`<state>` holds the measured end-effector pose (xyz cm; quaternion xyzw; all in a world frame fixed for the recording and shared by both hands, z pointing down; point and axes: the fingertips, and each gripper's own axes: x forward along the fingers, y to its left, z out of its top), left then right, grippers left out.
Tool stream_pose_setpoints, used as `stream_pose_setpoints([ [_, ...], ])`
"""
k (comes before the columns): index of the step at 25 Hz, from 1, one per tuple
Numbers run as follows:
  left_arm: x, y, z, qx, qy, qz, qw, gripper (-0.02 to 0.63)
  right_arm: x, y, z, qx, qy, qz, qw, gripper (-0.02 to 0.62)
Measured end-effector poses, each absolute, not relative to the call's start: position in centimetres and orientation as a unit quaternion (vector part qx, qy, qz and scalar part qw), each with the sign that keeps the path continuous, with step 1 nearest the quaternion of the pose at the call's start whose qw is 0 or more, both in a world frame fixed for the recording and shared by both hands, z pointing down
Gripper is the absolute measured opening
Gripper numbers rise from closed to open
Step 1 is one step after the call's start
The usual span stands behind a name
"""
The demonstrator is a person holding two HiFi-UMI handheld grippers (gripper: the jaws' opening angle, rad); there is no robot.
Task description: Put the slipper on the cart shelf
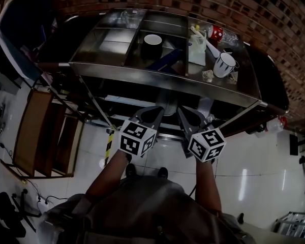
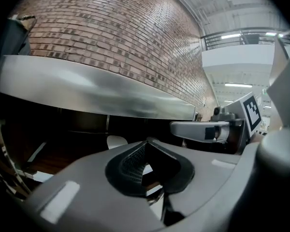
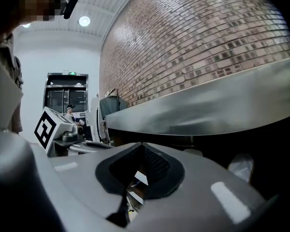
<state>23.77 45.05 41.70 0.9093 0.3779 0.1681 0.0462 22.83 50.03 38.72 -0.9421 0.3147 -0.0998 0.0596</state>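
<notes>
Head view: a person stands at a steel cart with a gripper in each hand, both held low in front of the cart's near edge.
Wooden frame [image 1: 40,131]: far left, on the glossy pale floor [image 1: 254,172], well apart from the grippers.
Cart [image 1: 157,75]: steel top split into compartments, set against a brick wall [image 1: 274,14].
Cart, middle compartment: a black cup [image 1: 153,40] with a white top stands here.
Cart, right compartment: a white mug [image 1: 224,64] lies tilted beside a red can [image 1: 217,33] and a long white utensil [image 1: 206,42].
Left gripper [image 1: 155,110]: claw pressed together, tips aimed at the dark space under the cart's top; its own view [image 2: 146,144] shows the pads meeting with nothing between them.
Right gripper [image 1: 185,111]: just beside the left one and apart from it, claw also pressed together; its own view [image 3: 141,146] shows the pads closed on nothing.
Pale shape [image 2: 117,140]: under the cart's top in the left gripper view, too dim to name.
Slipper: I cannot tell where it is; no view shows it clearly, and neither claw pinches it.
</notes>
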Motion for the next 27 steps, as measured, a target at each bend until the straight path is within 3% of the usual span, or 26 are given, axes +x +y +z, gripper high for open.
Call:
stream_pose_setpoints([
  [27, 23.4, 46.2, 41.5, 0.899, 0.4, 0.175, 0.035, 0.008, 22.3, 50.1, 37.6, -0.943, 0.315, -0.091, 0.055, 0.0],
])
